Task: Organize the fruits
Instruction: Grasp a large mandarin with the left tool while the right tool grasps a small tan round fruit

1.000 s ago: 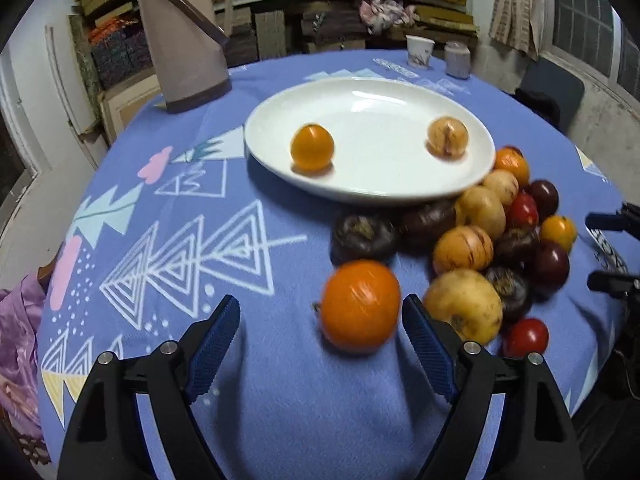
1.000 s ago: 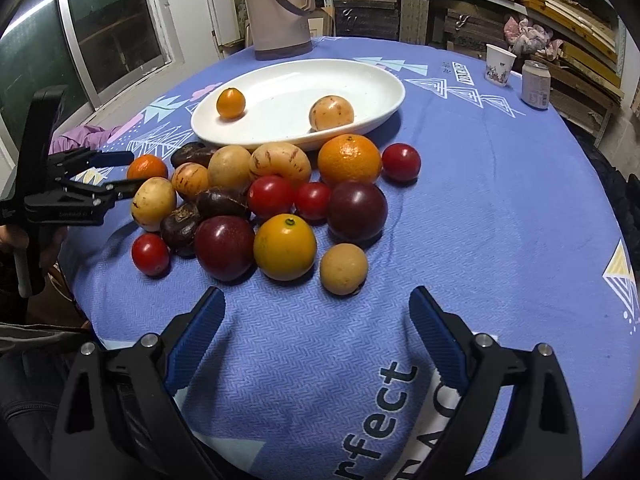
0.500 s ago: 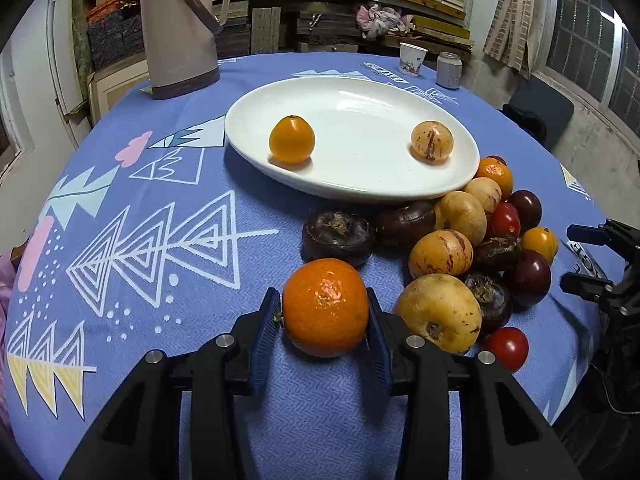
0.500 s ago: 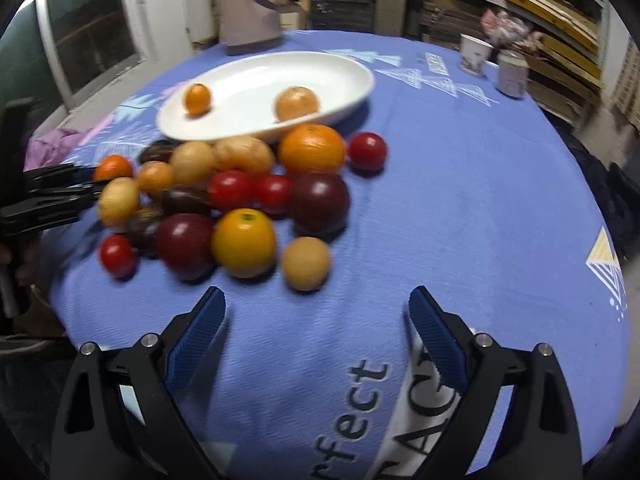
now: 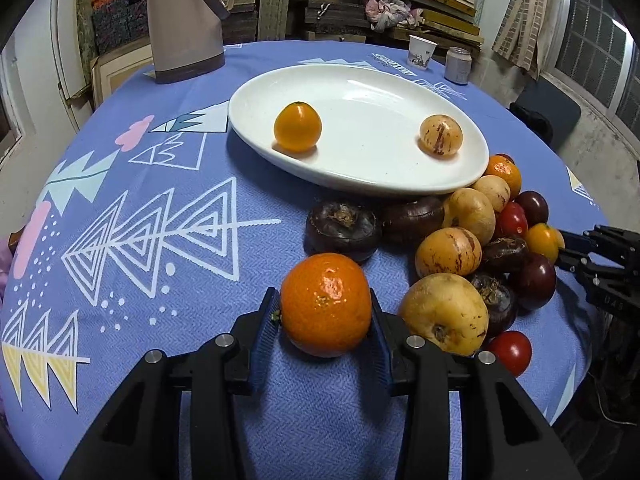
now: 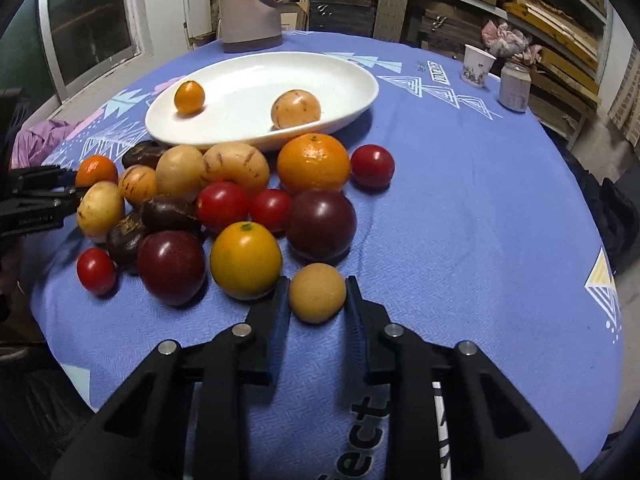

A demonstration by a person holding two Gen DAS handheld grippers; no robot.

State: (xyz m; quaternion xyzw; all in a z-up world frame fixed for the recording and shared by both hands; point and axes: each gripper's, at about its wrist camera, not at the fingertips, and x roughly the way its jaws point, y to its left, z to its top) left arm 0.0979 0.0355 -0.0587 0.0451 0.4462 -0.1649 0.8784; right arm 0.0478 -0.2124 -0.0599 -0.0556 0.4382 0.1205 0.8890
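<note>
Blue-clothed surface (image 5: 120, 280): white plate (image 5: 360, 92) holds two fruits; left gripper (image 5: 325, 322) fingers clamp orange (image 5: 326, 304); right gripper (image 6: 317, 300) fingers clamp tan fruit (image 6: 317, 298).

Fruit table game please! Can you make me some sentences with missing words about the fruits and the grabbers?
1. The left gripper is shut on an ____ mandarin.
2. The white plate has ____ fruits on it.
3. The right gripper is shut on a small ____ fruit.
4. The paper cup stands beside a ____.

Missing words: orange; two; tan; can
</note>
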